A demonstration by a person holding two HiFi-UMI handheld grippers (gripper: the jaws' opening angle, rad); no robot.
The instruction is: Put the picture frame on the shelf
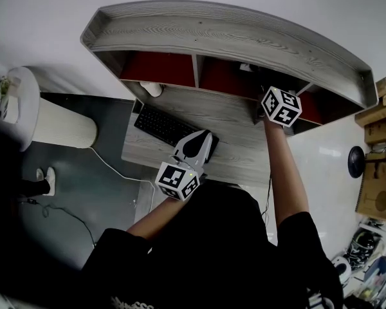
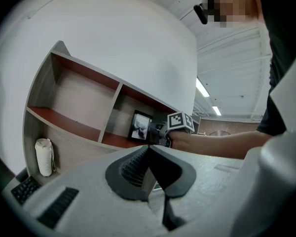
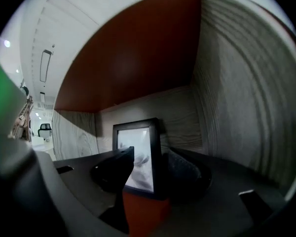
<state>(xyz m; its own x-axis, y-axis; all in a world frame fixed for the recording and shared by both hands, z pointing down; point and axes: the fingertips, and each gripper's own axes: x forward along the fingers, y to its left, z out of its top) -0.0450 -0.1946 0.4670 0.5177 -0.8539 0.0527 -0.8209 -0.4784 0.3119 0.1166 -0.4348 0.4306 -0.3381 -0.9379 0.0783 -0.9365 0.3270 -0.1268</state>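
A black picture frame stands upright on the red floor of the shelf's right compartment, close to the wood-grain back wall. My right gripper reaches level into that compartment. Its jaws sit on either side of the frame with a small gap, so it is open. In the left gripper view the frame shows just ahead of the right gripper. In the head view the right gripper goes under the shelf top, which hides the frame. My left gripper hovers over the desk, shut and empty.
A black keyboard lies on the grey desk left of the left gripper. A white roll stands under the shelf's left end. The left compartment holds nothing. Cardboard boxes stack at the right.
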